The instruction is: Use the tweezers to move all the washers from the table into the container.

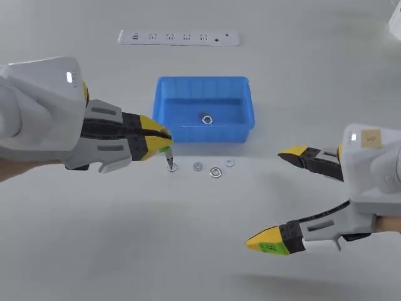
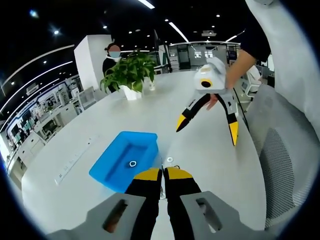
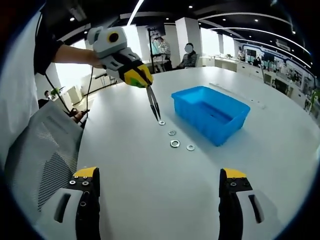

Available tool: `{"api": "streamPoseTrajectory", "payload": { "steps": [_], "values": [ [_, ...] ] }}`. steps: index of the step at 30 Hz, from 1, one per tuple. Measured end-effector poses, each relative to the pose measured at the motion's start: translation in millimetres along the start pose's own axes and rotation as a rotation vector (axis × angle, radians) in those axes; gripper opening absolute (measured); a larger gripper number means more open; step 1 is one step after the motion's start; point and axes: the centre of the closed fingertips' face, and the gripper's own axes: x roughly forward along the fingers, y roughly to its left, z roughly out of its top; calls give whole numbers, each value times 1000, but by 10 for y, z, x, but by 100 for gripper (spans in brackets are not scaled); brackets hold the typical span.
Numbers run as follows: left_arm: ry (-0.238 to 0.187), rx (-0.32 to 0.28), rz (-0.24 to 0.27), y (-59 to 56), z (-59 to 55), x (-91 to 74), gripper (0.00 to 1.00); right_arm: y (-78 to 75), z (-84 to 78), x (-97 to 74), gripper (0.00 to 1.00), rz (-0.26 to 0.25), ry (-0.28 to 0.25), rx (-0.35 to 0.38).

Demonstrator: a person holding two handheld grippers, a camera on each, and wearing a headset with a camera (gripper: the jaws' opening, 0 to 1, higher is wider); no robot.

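Note:
My left gripper [image 1: 166, 143] is shut on metal tweezers [image 1: 169, 159]. Their tips point down at the leftmost of several washers [image 1: 173, 167] lying in a row on the white table. The other washers [image 1: 216, 172] lie to its right, in front of the blue container [image 1: 203, 133]. One washer [image 1: 206, 118] lies inside the container. In the right gripper view the tweezers [image 3: 153, 105] reach down to that first washer [image 3: 161, 122]. My right gripper [image 1: 269, 197] is open and holds nothing, off to the right of the row.
A white power strip [image 1: 178, 37] lies behind the container. In the left gripper view a potted plant [image 2: 130, 72] stands far across the table and a mesh chair [image 2: 285, 165] is at the right.

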Motion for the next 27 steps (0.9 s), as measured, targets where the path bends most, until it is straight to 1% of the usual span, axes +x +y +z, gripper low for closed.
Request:
{"api": "streamPoseTrajectory", "payload": {
  "steps": [3,7,10,15,19,23,25,26,27],
  "values": [
    [3,-15,-6,-3,-17,16,6,24,-27,9,100,3,4,8],
    [16,-4,-14,-1,-60,48,6,43,-93,39,100,4,12,23],
    [22,7,-17,-5,-72,59,6,68,-118,45,100,8,14,30],
    [18,13,-17,0,-71,70,6,111,-141,44,100,14,14,38],
    [17,3,-19,5,-78,75,6,126,-161,53,100,21,21,42],
    [17,-16,-30,1,-83,67,6,123,-130,65,99,25,14,46],
    [18,-11,-30,2,-87,62,6,117,-65,82,99,30,2,48],
    [21,13,-23,18,-92,55,6,116,-16,93,99,35,-7,47],
    [21,13,-26,16,-96,51,6,118,17,104,99,39,-8,44]
  ]
}}
